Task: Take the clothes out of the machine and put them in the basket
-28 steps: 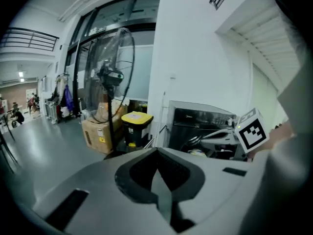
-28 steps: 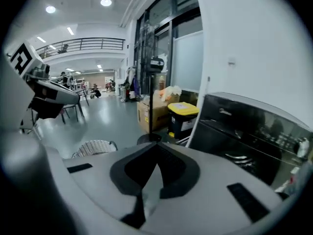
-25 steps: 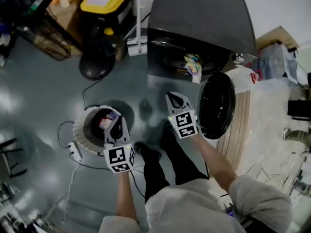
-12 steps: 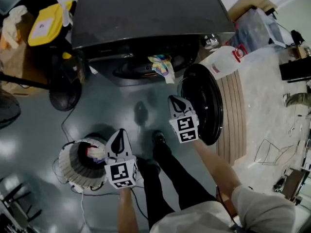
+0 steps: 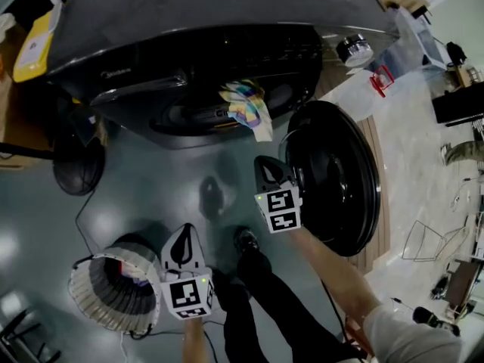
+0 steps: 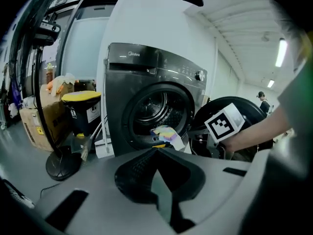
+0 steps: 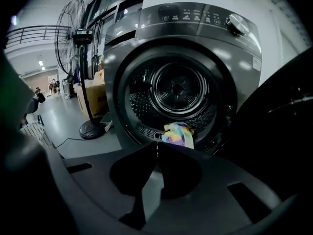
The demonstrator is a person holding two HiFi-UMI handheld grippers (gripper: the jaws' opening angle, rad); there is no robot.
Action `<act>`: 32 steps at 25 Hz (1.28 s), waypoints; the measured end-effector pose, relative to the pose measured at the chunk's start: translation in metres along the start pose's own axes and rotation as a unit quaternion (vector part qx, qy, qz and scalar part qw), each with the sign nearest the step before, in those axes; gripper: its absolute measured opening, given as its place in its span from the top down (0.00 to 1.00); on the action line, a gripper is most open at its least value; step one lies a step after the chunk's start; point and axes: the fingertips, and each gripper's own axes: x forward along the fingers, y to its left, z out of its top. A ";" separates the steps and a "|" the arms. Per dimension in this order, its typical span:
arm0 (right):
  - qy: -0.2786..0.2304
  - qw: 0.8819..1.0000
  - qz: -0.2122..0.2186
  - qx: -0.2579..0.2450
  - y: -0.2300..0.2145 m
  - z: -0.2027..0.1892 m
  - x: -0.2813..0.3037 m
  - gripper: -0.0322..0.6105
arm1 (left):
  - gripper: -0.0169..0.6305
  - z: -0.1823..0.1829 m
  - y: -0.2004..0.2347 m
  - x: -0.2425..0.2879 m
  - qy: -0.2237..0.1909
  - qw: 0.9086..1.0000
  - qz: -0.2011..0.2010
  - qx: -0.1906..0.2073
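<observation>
surface: glossy grey floor (image 5: 151, 191) | standing on it: dark washing machine (image 5: 227, 21) at top | white ribbed basket (image 5: 98, 308) lower left, well apart from machine | round black fan base (image 5: 76, 165) near machine's corner | person's shoe (image 5: 246, 240) mid-floor

Pedestal fan (image 7: 72, 31), yellow-lidded bin (image 6: 82, 106) — cardboard box (image 6: 34, 126) beside it; grey floor (image 5: 151, 203)

1. Setting: a workshop or test hall rather than a home.
2. Floor (image 5: 151, 180): glossy painted grey, with a loose cable (image 7: 68, 142) lying across it.
3. Washer (image 6: 117, 97): stands free in the open hall, its door open.
4. Left of the washer: a pedestal fan (image 7: 70, 31), cardboard boxes (image 6: 34, 126) and a yellow-lidded bin (image 6: 83, 106).
5. Far: a high ceiling with a strip light (image 6: 281, 53); a railed gallery (image 7: 29, 31) at far left.
</observation>
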 end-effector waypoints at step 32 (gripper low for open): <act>0.151 0.982 -0.113 -0.027 -0.105 -0.050 0.223 0.68 | 0.95 -0.071 0.024 0.109 0.001 0.999 -0.022 -0.044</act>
